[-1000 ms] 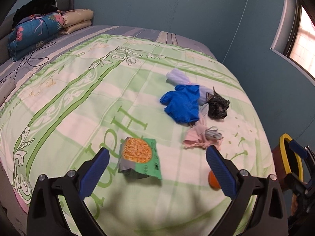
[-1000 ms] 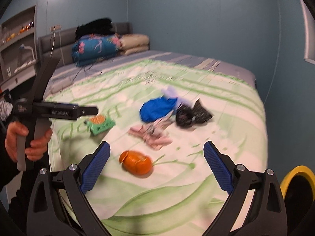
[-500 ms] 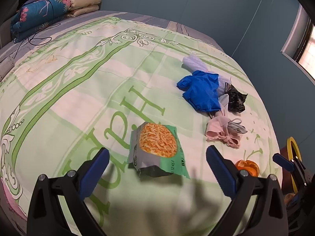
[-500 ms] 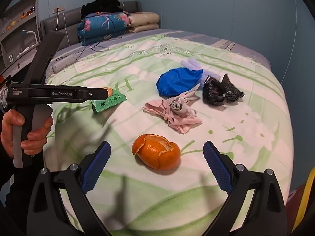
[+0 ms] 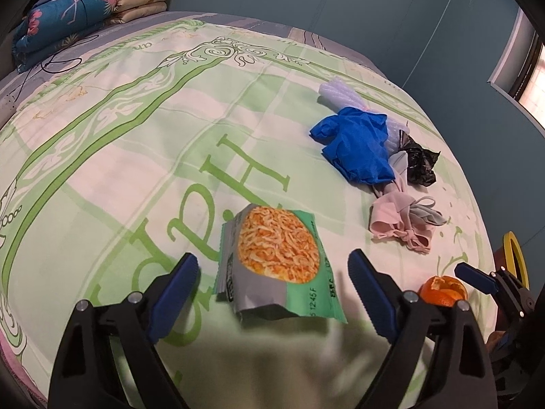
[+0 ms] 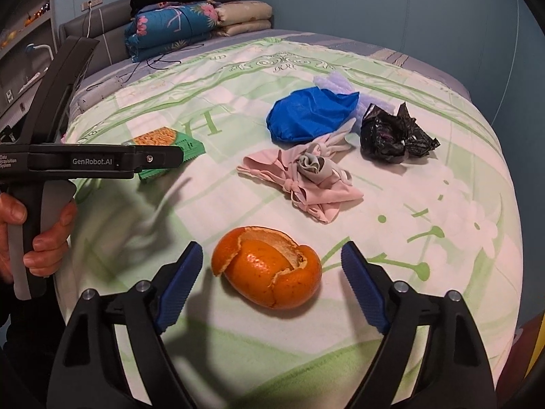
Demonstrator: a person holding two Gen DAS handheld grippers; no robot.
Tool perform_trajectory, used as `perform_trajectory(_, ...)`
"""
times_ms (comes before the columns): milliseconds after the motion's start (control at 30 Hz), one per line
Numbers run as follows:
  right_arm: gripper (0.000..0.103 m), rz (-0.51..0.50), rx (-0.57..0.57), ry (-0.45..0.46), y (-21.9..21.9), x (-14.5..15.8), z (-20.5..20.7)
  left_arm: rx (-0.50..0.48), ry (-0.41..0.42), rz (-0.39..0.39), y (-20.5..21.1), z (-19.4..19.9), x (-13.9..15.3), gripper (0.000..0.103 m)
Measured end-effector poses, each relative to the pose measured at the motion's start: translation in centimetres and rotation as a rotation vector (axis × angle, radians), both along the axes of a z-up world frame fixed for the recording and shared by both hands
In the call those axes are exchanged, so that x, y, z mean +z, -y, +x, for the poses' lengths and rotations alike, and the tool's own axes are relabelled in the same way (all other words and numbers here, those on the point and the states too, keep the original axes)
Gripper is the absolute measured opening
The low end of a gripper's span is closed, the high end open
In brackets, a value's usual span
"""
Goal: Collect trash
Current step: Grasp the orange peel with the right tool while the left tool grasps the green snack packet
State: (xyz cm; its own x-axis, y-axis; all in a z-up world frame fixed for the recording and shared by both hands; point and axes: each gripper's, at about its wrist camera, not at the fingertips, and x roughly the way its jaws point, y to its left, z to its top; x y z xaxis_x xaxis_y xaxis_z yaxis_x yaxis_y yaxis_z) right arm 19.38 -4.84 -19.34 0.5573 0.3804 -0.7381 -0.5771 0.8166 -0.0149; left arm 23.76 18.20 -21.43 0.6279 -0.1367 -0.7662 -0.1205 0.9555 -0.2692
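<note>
Over the last second both grippers have come down close over the bed (image 5: 102,136). The left gripper (image 5: 272,283) frames the green snack packet (image 5: 276,262) at twelve o'clock, its wide jaws just closing in but touching nothing. At three o'clock, the right gripper (image 6: 270,274) likewise narrows around the orange peel (image 6: 269,269), not yet pinching. Both pickups look imminent.

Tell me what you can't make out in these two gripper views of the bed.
- Yellow-rimmed bin: left view, cut off by the right gripper and the frame edge; its inside is hidden.
- Snack packet: right view, partly hidden behind the left gripper.
- Packet print: left view, too small to read.
- Black bag: crumpled, contents unseen.
- Shelf items: right view, too small.
</note>
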Motion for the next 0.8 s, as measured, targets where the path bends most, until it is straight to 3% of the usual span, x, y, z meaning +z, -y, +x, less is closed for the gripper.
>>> perform_trajectory(100,0.072,-0.004,-0.012,-0.009,0.0,-0.4,0.3,-0.003,-0.010,0.000,0.2,0.3,-0.4,0.073)
perform_trajectory(233,0.061,-0.018,-0.019,-0.017,0.0,-0.9,0.4,-0.015,-0.005,-0.001,0.4,0.3,-0.5,0.070)
perform_trajectory(433,0.051,-0.008,-0.035,-0.016,0.2,-0.8,0.2,-0.009,-0.008,0.017,0.3,0.3,-0.7,0.050)
perform_trajectory(600,0.047,-0.009,-0.054,-0.007,0.5,-0.2,0.0,-0.007,-0.008,0.033,0.4,0.2,-0.4,0.040)
perform_trajectory(800,0.046,0.044,-0.061,-0.001,1.5,1.8,-0.5,-0.011,0.009,0.015,0.1,-0.5,0.9,0.037)
